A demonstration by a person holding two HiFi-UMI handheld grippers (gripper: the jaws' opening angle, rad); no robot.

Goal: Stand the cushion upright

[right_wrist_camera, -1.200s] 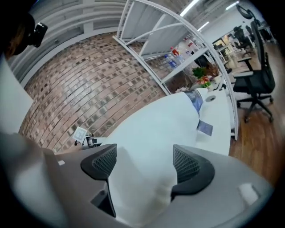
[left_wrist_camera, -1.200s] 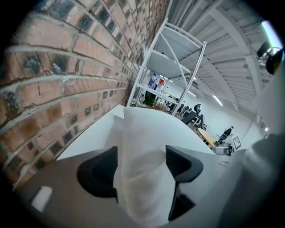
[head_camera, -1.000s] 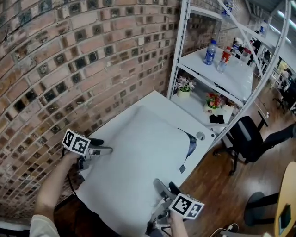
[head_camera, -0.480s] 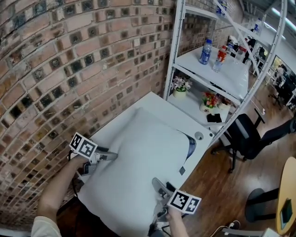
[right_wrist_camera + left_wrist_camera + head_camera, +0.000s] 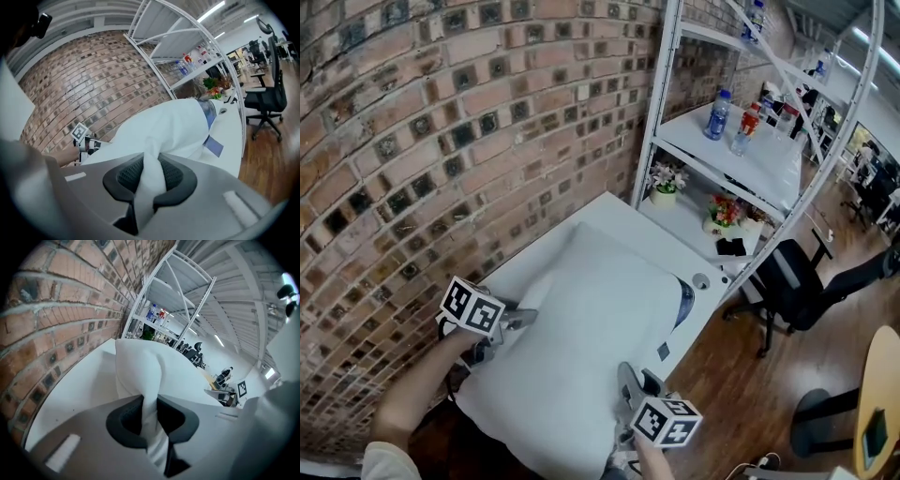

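Observation:
A large white cushion (image 5: 581,328) lies flat on the white table (image 5: 614,211) in the head view. My left gripper (image 5: 528,320) is at its left edge, and its jaws have just been closing. In the left gripper view (image 5: 151,416) a pinched fold of the cushion's cloth (image 5: 138,364) runs between the pads. My right gripper (image 5: 628,382) is at the cushion's near right edge; its jaws have just been closing too. The right gripper view (image 5: 149,176) shows them gripping a bunch of white cloth (image 5: 173,124).
A brick wall (image 5: 441,141) runs along the table's left side. A white shelf rack (image 5: 750,155) with bottles (image 5: 717,111) and flower pots (image 5: 668,178) stands beyond the table. A black office chair (image 5: 787,281) is on the wooden floor at right. A blue-patterned item (image 5: 684,302) peeks from under the cushion.
Both grippers went from wide open to shut on the cushion's edges. The left gripper slid a little toward the cushion, and the cloth bunched up at each grip.

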